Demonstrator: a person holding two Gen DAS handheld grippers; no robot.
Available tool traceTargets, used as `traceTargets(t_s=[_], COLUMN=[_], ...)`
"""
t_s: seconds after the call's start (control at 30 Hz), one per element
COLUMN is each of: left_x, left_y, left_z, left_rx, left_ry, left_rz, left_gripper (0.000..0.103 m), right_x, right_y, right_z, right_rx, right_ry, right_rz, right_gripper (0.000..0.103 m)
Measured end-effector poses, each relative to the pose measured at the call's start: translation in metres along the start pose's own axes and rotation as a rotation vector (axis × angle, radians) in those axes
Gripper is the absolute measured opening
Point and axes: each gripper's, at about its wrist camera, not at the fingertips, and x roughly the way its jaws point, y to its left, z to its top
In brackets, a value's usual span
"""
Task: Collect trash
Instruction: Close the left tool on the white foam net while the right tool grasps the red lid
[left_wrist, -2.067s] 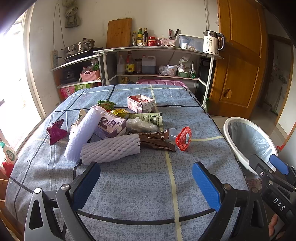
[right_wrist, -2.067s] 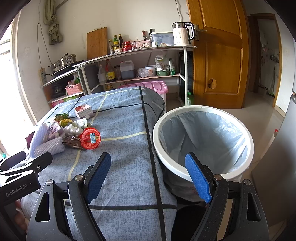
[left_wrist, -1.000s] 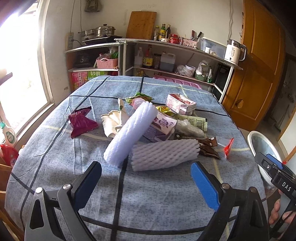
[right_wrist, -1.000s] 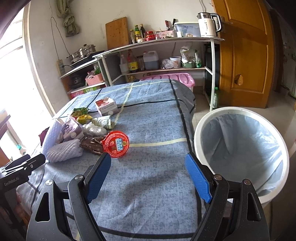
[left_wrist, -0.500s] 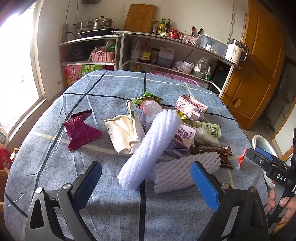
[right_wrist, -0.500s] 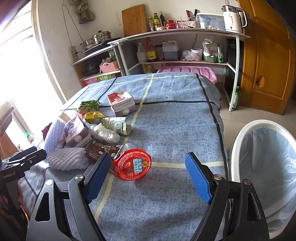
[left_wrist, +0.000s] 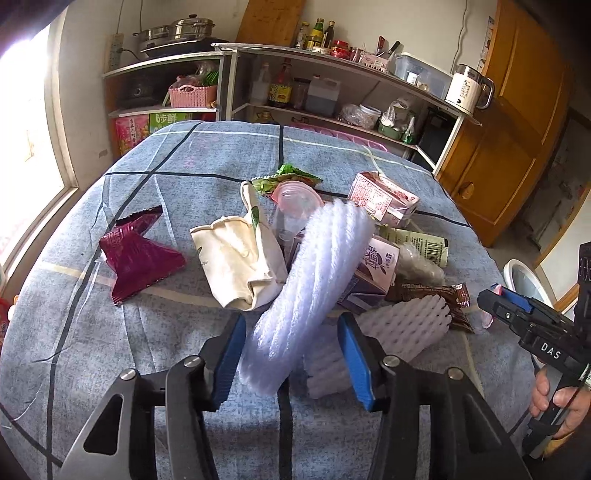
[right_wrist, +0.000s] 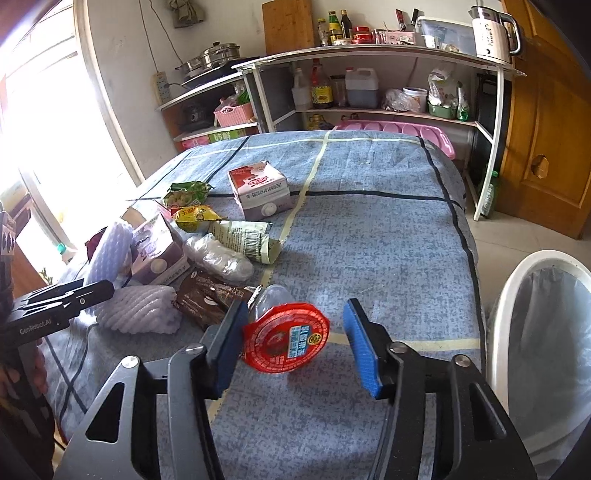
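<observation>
Near the blue checked bedspread's (left_wrist: 110, 369) front edge, the left gripper's (left_wrist: 291, 360) jaws are closing around a long white foam sleeve (left_wrist: 314, 288) slanting up toward the far right, pads not yet pressing, a second foam sleeve (left_wrist: 399, 328) crowding beside; the right gripper's (right_wrist: 295, 345) jaws are closing around a red-lidded clear plastic cup (right_wrist: 286, 339).

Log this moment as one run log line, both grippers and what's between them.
left gripper: closing around white foam sleeve | right gripper: closing around red-lidded cup | bin: right of table
</observation>
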Motion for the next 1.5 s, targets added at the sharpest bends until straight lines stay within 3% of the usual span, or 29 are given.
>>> traceTargets(t_s=[0.13, 0.33, 0.77, 0.9, 1.03, 1.33, 1.5], left_x=[0.001, -0.001, -0.035, -0.038, -0.046, -0.032, -0.038], left_y=[-0.001, -0.002, -0.030, -0.037, -0.028, -0.018, -0.012], left_z=[0.001, 0.000, 0.004, 0.006, 0.002, -0.035, -0.042], left_rx=[-0.004, -0.019, 0.012, 0.016, -0.008, -0.028, -0.042], left_ry=[0.005, 0.000, -0.065, -0.077, -0.082, 0.036, 0.037], left_rz=[-0.020, -0.027, -0.063, -0.049, -0.024, -0.015, -0.051], left_gripper=[0.039, 0.032, 0.031, 0.031, 0.031, 0.031, 0.034], right_x=[0.001, -0.003, -0.028, -0.037, -0.043, -0.043, -0.045], right_y=[-0.001, -0.004, -0.009, -0.011, -0.018, -0.006, -0.003], right_z=[-0.002, -0.005, -0.005, -0.005, -0.007, -0.013, -0.018], right_rx=[0.009, 0.036, 0.088, 0.084, 0.109, 0.070, 0.070], right_ry=[0.003, -0.009, -0.086, -0.102, -0.109, -0.105, -0.101], right_rz=[0.013, 0.031, 0.062, 0.022, 0.044, 0.051, 0.054], right_gripper=[0.047, 0.045, 0.044, 0.044, 0.044, 0.044, 0.044])
